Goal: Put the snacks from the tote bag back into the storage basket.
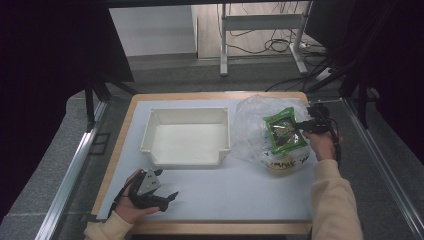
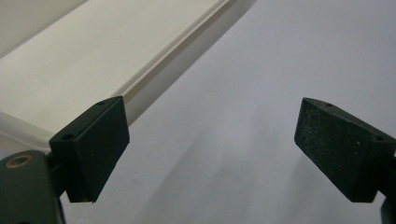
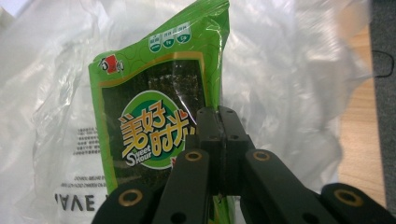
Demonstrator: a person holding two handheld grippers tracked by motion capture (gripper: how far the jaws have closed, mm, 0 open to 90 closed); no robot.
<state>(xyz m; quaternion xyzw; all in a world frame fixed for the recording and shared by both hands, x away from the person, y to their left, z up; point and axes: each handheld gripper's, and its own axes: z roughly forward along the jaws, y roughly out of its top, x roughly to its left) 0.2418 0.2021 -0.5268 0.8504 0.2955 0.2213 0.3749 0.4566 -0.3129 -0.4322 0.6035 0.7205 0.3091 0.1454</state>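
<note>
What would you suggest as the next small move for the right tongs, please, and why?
Probably lift the green snack packet clear of the clear plastic bag and carry it toward the white bin. The right tongs are already shut on its edge, and the bin sits open beside the bag.

A lab test bench: dark curtains (image 1: 45, 60), loose floor cables (image 1: 270, 45) (metal frame rails (image 1: 70, 175) alongside).

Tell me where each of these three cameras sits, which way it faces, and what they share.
High view: above the person's side, looking forward and down at the table; both forearms show.
Left gripper view: on the left gripper, facing the white bin; its open jaws show.
Right gripper view: on the right gripper, facing the green snack packet it pinches.
Shared: the packet and the clear plastic bag.
</note>
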